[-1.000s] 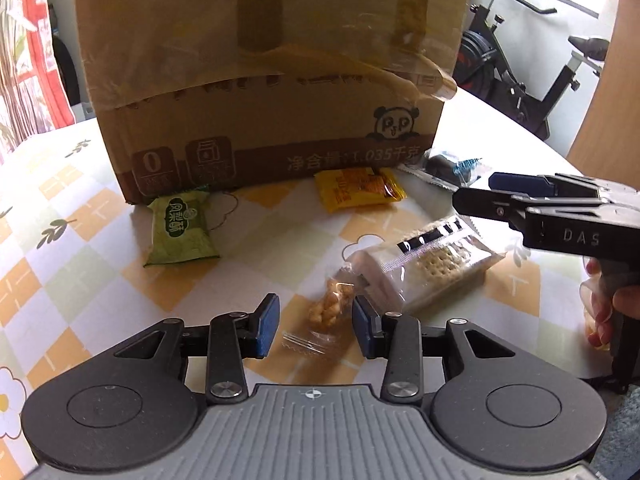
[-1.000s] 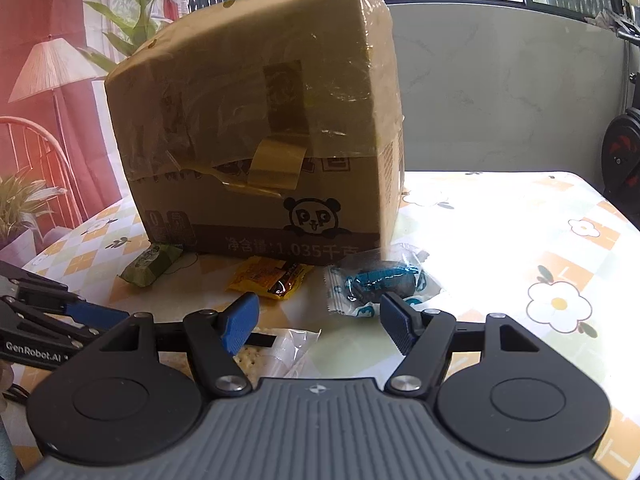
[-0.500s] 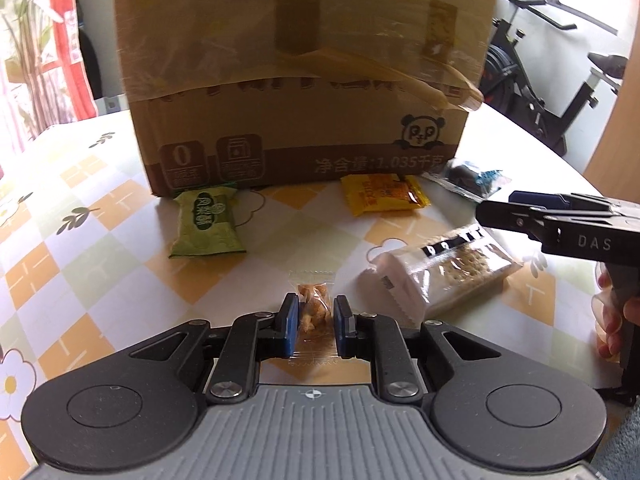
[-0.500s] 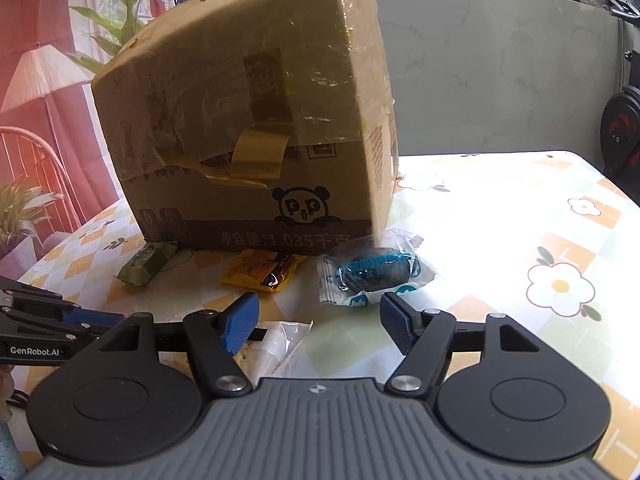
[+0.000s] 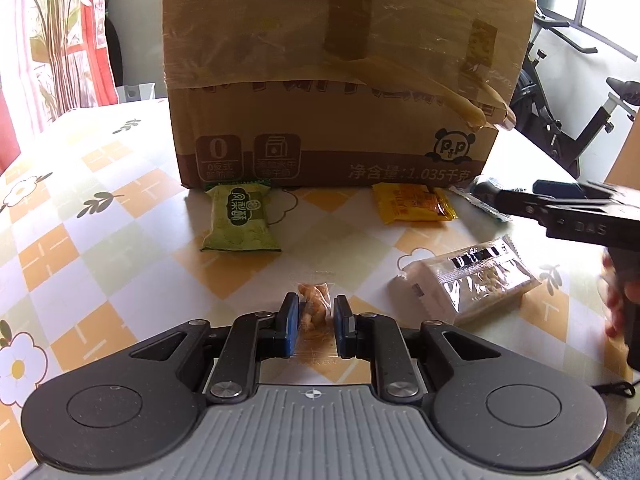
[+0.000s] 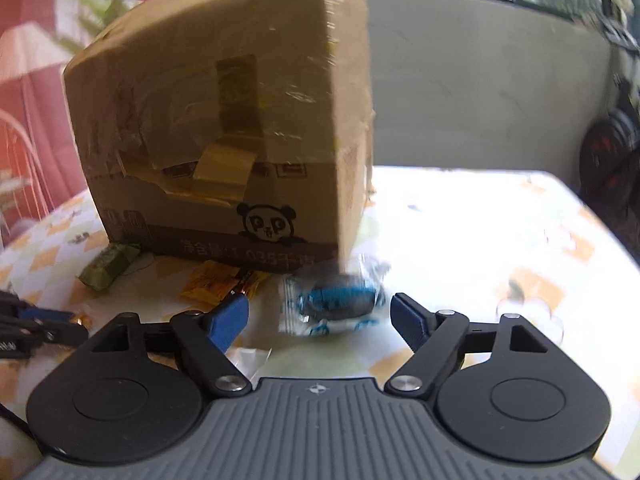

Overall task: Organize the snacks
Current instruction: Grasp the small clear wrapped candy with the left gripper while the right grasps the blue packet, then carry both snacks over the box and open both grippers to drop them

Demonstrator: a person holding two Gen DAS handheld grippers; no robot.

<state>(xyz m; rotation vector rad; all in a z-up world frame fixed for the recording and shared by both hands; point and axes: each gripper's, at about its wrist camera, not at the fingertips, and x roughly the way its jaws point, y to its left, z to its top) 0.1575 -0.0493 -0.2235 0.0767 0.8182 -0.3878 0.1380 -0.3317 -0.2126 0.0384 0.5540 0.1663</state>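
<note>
My left gripper (image 5: 314, 322) is shut on a small clear packet of golden snacks (image 5: 313, 306), held just above the table. A green snack pack (image 5: 239, 218), a yellow-orange pack (image 5: 412, 202) and a clear cracker pack (image 5: 470, 282) lie in front of the cardboard box (image 5: 340, 76). My right gripper (image 6: 319, 312) is open, its blue pads on either side of a blue-and-black wrapped snack (image 6: 338, 300) by the box corner (image 6: 344, 160). The right gripper's body also shows in the left wrist view (image 5: 576, 212).
The table (image 5: 100, 240) has a flower-and-check cloth. The tall taped box stands at the back. An exercise bike (image 5: 580, 120) is beyond the table's right edge. A red curtain and plant (image 5: 60, 32) are at the left.
My left gripper closed on the small golden snack packet and lifted it slightly. My right gripper moved forward toward the blue wrapped snack; that view is now blurred.
</note>
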